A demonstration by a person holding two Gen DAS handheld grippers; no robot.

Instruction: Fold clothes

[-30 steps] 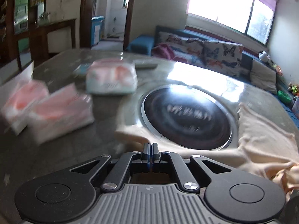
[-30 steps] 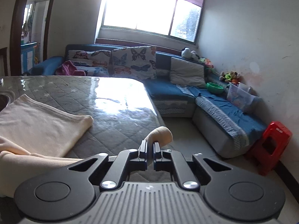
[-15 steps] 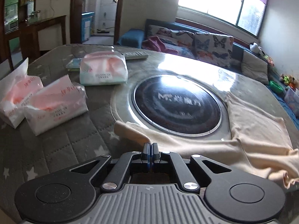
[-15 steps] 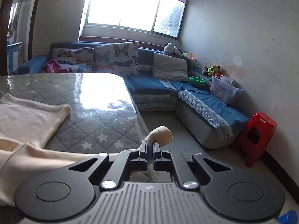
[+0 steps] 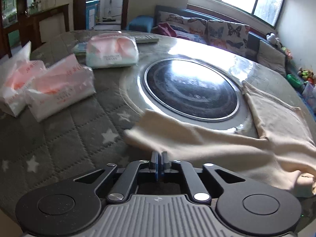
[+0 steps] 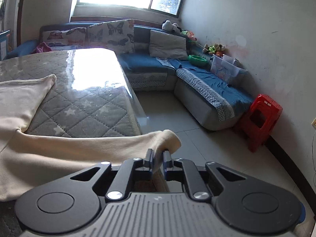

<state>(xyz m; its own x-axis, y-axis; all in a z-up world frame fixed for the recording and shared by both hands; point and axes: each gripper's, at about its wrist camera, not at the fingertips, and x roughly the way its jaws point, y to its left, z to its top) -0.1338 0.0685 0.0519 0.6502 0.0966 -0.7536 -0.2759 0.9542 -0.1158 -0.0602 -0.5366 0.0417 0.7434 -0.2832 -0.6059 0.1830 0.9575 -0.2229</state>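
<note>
A cream long-sleeved garment [image 5: 276, 118] lies on the quilted grey table [image 5: 59, 142], beside the round dark hotplate [image 5: 191, 88]. My left gripper [image 5: 159, 155] is shut on the edge of its left sleeve [image 5: 177, 136], low over the table. In the right wrist view the garment [image 6: 17, 90] lies at the left and its other sleeve [image 6: 98, 146] stretches to my right gripper [image 6: 158, 154]. The right jaws stand slightly apart with the sleeve cuff [image 6: 169, 138] still between them, past the table's right edge.
Three tissue packs [image 5: 59, 90] and a remote [image 5: 147, 39] sit on the table's left and far side. A blue corner sofa [image 6: 197, 79] and a red stool [image 6: 260, 118] stand right of the table, with tiled floor [image 6: 177, 122] between.
Both grippers have drawn back, pulling the sleeves outward. The right jaws, shut tight before, now stand a little apart around the cuff.
</note>
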